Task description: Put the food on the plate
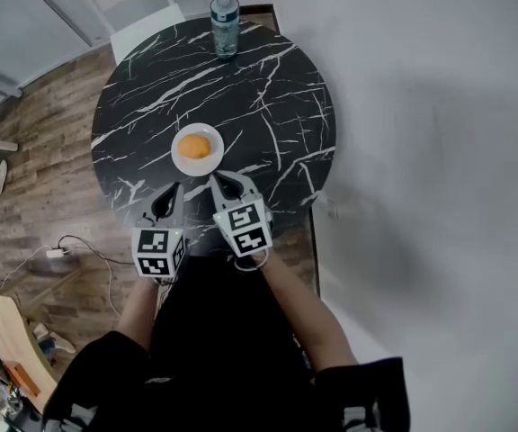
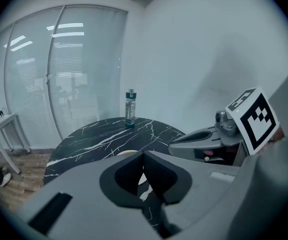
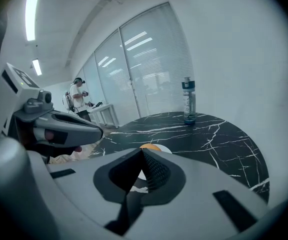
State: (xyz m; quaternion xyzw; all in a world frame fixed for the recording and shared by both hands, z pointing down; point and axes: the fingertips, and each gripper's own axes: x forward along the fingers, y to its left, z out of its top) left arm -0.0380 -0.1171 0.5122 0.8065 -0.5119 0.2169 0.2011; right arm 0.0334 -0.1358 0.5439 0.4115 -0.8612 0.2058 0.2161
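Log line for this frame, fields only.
food: on plate | left gripper: shut, empty | right gripper: shut, empty | bottle: upright, table far edge

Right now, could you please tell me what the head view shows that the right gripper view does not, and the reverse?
Only the head view shows the wearer's forearms and a plug and cable on the wooden floor. Only the right gripper view shows another person standing by the glass wall, and the ceiling lights. Both show the black marble table, the bottle at its far edge, the plate with the orange food on it, and the left gripper.
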